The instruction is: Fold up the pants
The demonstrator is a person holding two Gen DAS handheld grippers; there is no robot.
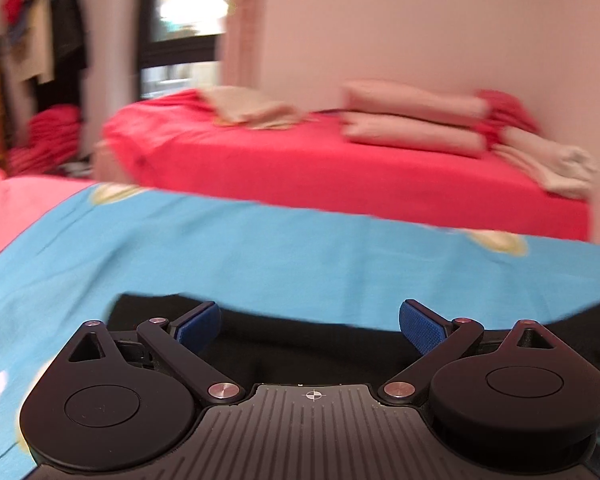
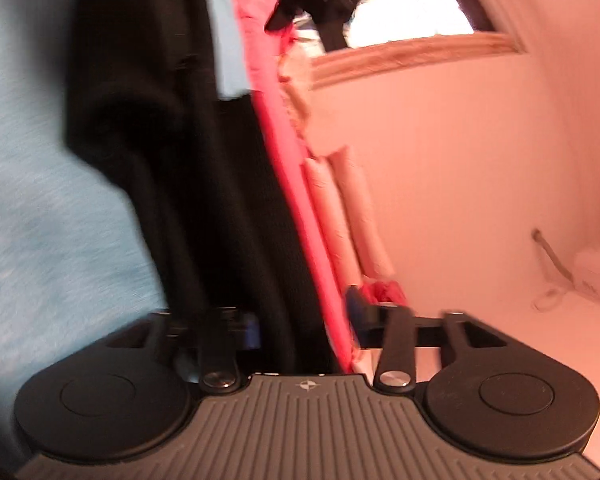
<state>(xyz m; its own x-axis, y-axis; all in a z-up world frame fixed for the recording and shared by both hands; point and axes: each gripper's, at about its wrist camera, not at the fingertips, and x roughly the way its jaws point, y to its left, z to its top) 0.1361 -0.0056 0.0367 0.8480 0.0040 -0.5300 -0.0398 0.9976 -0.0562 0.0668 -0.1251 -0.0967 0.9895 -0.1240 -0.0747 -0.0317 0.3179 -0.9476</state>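
Lying on the blue bedcover (image 1: 300,248), the black pants (image 1: 300,344) are spreading just beyond the left gripper (image 1: 310,326), whose jaws are standing released and empty. The right gripper (image 2: 306,320) is straddling black cloth with jaws parted, not pinching. Soft, light and limp, the fabric is likely best pinched at an edge or the waistband
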